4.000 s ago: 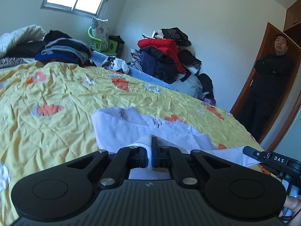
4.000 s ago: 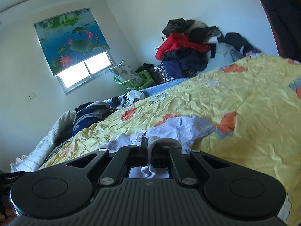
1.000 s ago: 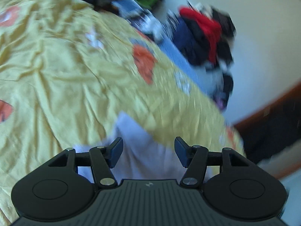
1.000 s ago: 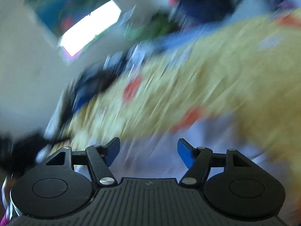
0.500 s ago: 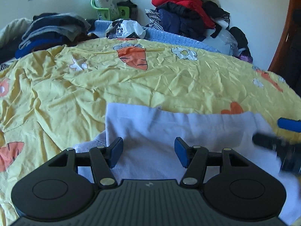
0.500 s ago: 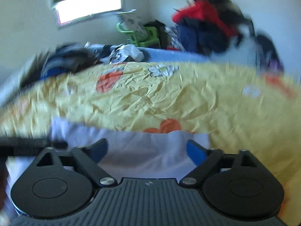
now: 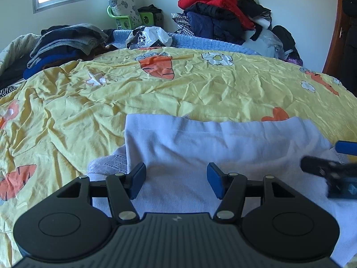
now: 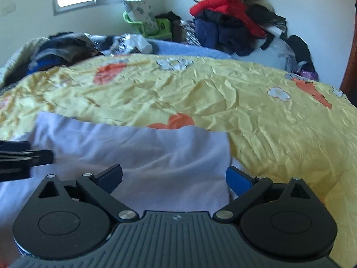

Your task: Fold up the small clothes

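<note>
Pale lilac knit garment [image 7: 223, 147] lies flat on the yellow carrot-print bedspread [image 7: 178, 84], at its near edge, right under both tools. Left tongs [image 7: 176, 182] apart, nothing between the pads, hovering over the garment's left half. Right tongs [image 8: 174, 178] spread very wide, also empty, straddling the garment's right edge. Four seconds ago each pair was pinched on a bunch of this cloth; both have let go since, so one fold looks laid down and released, next fold likely. Garment now reads as a tidy rectangle, straight far edge, a lacy layer peeking out at its left. Beyond the garment: bare bedspread, then heaped dark and red clothes [image 7: 223, 11] by the wall.
</note>
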`<state>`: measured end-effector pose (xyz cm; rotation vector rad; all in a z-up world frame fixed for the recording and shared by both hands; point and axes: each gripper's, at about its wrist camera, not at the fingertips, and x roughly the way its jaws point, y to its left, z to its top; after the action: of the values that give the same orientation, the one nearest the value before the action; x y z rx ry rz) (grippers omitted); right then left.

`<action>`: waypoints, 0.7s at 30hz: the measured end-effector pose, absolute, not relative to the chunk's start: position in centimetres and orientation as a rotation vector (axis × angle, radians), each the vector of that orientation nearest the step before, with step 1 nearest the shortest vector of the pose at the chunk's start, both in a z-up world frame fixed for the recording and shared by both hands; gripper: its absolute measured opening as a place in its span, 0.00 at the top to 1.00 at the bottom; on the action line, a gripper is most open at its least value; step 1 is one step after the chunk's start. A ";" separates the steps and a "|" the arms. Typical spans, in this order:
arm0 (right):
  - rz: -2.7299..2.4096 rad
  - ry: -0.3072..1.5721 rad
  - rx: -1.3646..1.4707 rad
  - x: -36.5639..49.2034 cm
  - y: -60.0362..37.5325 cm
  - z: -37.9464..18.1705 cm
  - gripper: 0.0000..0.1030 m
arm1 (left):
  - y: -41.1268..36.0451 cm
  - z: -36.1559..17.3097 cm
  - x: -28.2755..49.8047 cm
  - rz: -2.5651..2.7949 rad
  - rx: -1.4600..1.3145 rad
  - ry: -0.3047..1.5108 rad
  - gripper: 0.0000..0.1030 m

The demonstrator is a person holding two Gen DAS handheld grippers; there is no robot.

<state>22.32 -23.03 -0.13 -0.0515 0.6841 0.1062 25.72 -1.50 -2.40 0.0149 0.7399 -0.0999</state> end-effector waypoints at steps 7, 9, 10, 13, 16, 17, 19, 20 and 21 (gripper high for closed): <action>0.198 0.696 -0.113 17.7 -21.4 0.2 0.02 | -1.3 -2.2 23.4 -0.094 0.036 0.724 0.42; 0.206 0.706 -0.138 16.9 -20.9 -0.2 0.02 | -1.3 -2.5 22.8 -0.094 0.050 0.730 0.38; 0.200 0.710 -0.155 16.6 -20.6 -0.7 0.02 | -1.4 -2.7 22.5 -0.092 0.062 0.726 0.37; 0.178 0.714 -0.134 16.2 -20.8 -1.9 0.00 | -1.5 -3.2 21.1 -0.083 0.099 0.707 0.31; 0.180 0.673 -0.085 15.6 -21.4 -2.6 0.00 | -1.5 -3.8 20.1 -0.083 0.126 0.691 0.25; 0.180 0.650 -0.086 15.3 -21.5 -2.9 0.00 | -1.5 -3.9 19.9 -0.081 0.130 0.686 0.25; 0.177 0.619 -0.088 14.9 -21.5 -3.3 0.00 | -1.4 -3.9 19.6 -0.081 0.128 0.683 0.24; 0.176 0.618 -0.090 14.8 -21.4 -3.3 0.00 | -1.3 -3.8 19.5 -0.081 0.124 0.685 0.24; 0.176 0.620 -0.088 14.9 -21.4 -3.2 0.00 | -1.2 -3.8 19.4 -0.080 0.119 0.686 0.24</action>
<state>14.89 -21.42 -3.24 -0.0881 0.6202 0.1762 19.44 -1.22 -3.76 0.1185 0.6862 -0.0803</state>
